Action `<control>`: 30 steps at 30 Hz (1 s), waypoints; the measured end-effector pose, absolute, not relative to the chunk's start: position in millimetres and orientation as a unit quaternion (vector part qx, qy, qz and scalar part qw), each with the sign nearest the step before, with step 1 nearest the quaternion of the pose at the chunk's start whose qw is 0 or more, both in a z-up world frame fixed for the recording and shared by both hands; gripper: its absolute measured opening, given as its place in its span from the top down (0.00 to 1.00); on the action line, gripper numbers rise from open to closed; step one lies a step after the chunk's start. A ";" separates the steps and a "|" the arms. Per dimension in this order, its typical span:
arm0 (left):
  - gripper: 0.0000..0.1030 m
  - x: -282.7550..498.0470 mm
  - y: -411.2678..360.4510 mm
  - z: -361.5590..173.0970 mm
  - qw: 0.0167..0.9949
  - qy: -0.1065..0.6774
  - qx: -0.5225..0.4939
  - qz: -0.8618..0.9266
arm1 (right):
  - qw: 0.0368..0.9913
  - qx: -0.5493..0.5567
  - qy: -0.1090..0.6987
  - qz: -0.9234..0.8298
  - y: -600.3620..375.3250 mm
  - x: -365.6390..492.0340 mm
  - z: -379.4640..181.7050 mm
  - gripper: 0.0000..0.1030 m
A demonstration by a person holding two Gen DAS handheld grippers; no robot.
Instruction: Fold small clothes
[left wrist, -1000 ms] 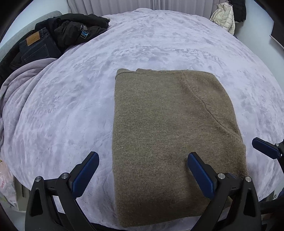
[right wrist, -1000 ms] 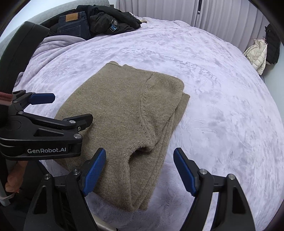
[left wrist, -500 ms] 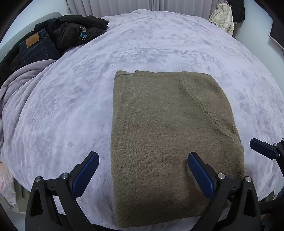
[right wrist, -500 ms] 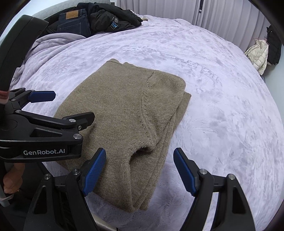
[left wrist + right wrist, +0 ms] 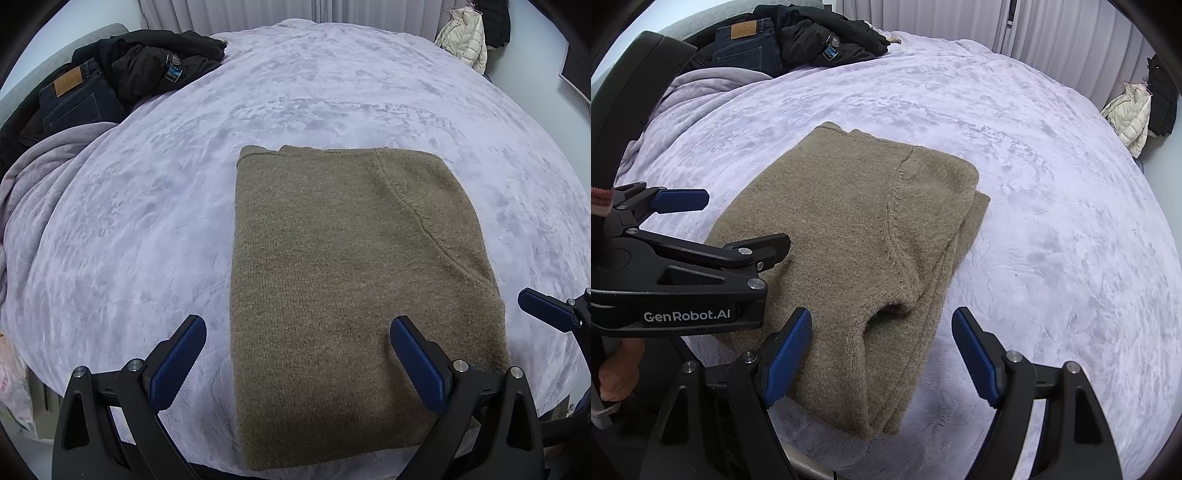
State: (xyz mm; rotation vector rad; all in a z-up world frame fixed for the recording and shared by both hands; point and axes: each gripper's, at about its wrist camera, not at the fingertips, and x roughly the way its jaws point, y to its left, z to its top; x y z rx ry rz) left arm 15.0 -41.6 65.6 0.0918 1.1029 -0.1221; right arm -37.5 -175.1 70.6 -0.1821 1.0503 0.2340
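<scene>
A brown knitted sweater (image 5: 351, 280) lies folded into a neat rectangle on the lilac bedspread (image 5: 147, 240); it also shows in the right wrist view (image 5: 857, 251). My left gripper (image 5: 299, 354) is open and empty, hovering just above the sweater's near edge; it also shows at the left of the right wrist view (image 5: 720, 225). My right gripper (image 5: 882, 350) is open and empty over the sweater's near right corner, where the layered edges and an armhole fold show. One of its blue fingertips (image 5: 543, 310) shows at the right of the left wrist view.
Dark jeans (image 5: 74, 99) and a black jacket (image 5: 159, 66) are piled at the bed's far left, above a rumpled lilac blanket (image 5: 33, 177). A cream puffer jacket (image 5: 465, 37) hangs at the far right by the curtains. The bed's near edge is just below the grippers.
Both grippers have drawn back slightly from the sweater, staying open. The sweater has not moved.
</scene>
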 end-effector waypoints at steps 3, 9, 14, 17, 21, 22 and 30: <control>0.02 14.9 -41.9 65.4 0.849 0.524 0.043 -0.057 | 0.855 -0.086 0.500 0.111 -174.9 -37.5 70.4 0.22; 0.02 15.4 -39.9 64.7 0.845 0.530 0.040 -0.056 | 0.855 -0.087 0.499 0.110 -174.6 -37.9 70.1 0.22; 0.02 15.9 -38.4 64.0 0.843 0.533 0.040 -0.056 | 0.856 -0.083 0.498 0.110 -178.6 -37.8 70.9 0.21; 0.02 16.5 -38.7 62.7 0.840 0.538 0.039 -0.059 | 0.857 -0.083 0.497 0.109 -180.5 -38.0 71.5 0.22; 0.02 16.7 -38.0 61.9 0.839 0.540 0.032 -0.063 | 0.857 -0.084 0.496 0.110 -181.9 -38.9 72.3 0.22; 0.02 16.6 -37.7 61.9 0.839 0.540 0.031 -0.064 | 0.857 -0.083 0.496 0.110 -182.3 -39.0 72.4 0.22; 0.02 12.3 -48.6 71.9 0.843 0.533 0.032 -0.074 | 0.862 -0.079 0.489 0.111 -190.4 -42.9 75.8 0.21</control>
